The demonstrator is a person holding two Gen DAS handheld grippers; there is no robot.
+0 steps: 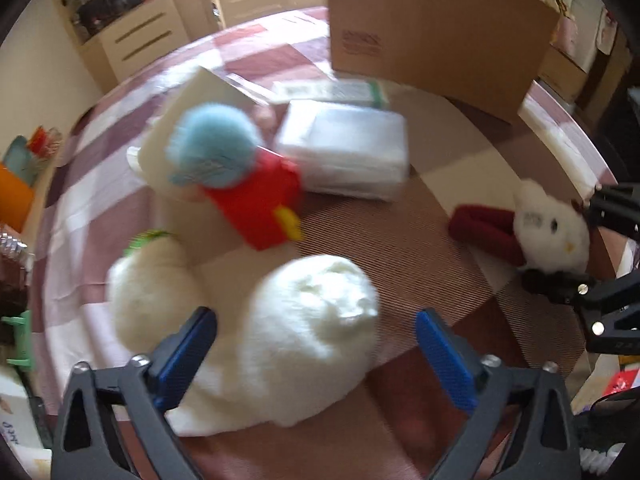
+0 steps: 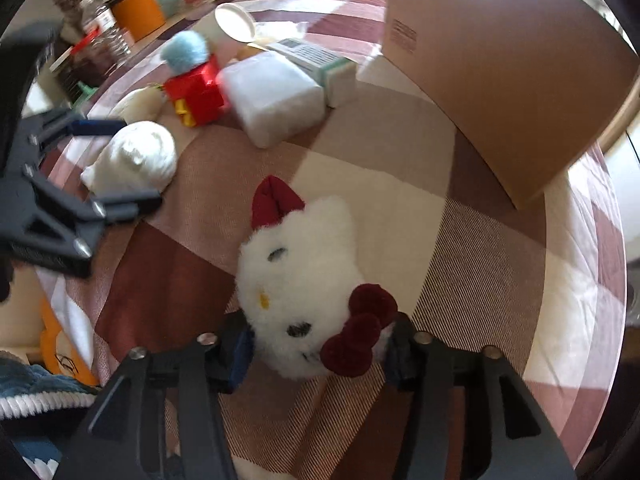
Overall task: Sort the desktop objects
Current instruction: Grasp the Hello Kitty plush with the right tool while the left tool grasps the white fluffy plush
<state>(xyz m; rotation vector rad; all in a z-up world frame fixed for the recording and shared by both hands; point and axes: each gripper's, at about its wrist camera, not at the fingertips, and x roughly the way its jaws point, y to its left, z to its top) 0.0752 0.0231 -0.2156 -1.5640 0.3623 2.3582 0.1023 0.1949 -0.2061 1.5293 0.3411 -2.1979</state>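
Observation:
A white plush lump (image 1: 308,332) lies between the wide-open blue fingers of my left gripper (image 1: 316,336); it also shows in the right wrist view (image 2: 136,156). My right gripper (image 2: 316,356) has its jaws around the head of a white cat plush with a dark red bow (image 2: 296,280), pads at its sides; whether they press on it I cannot tell. The cat also shows in the left wrist view (image 1: 548,228). A red block toy with a blue pompom (image 1: 240,176) and a second white plush (image 1: 148,292) lie beyond.
A wrapped white tissue pack (image 1: 348,148), a white-green box (image 1: 336,90) and a large cardboard box (image 1: 436,28) stand at the back of the checked tablecloth (image 1: 420,240). An orange container (image 2: 140,10) and jars stand at the far left edge.

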